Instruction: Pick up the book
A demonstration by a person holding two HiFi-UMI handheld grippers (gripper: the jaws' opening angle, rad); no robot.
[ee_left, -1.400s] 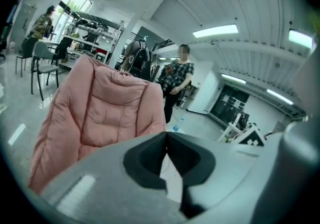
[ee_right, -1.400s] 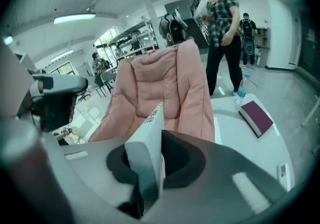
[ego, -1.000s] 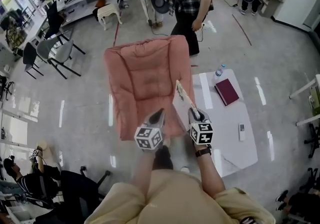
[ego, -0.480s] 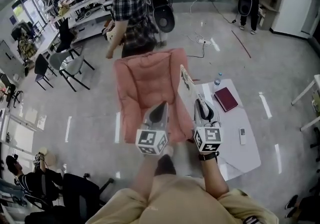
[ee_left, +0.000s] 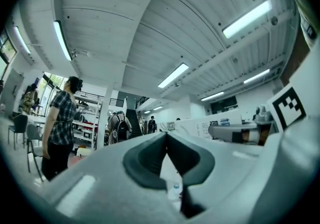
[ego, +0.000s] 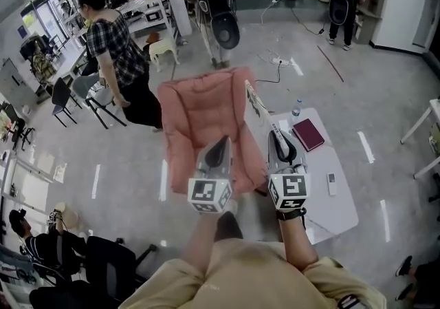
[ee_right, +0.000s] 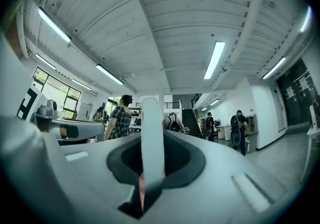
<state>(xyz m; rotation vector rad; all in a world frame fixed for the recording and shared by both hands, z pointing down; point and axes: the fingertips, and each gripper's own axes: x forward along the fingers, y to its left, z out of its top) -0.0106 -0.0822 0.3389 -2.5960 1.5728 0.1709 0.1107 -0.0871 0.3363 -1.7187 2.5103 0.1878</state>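
My right gripper (ego: 278,137) is shut on the lower edge of a thin white book (ego: 257,109) with a printed cover. The book stands upright on its edge, in the air beside the pink armchair (ego: 199,122). In the right gripper view the book (ee_right: 152,133) shows as a white strip rising between the jaws of my right gripper (ee_right: 150,175). My left gripper (ego: 221,144) hangs level to the left of it, over the armchair seat, shut with nothing in it. The left gripper view shows my left gripper (ee_left: 166,137) with its pads meeting.
A low white table (ego: 337,208) on the right carries a dark red book (ego: 309,134), a water bottle (ego: 296,108) and a small remote (ego: 332,183). A person in a plaid shirt (ego: 117,49) walks left of the armchair. Chairs and desks line the far left.
Both grippers have risen, the right one carrying the white book higher. The person in the plaid shirt has walked from behind the armchair to its left side.
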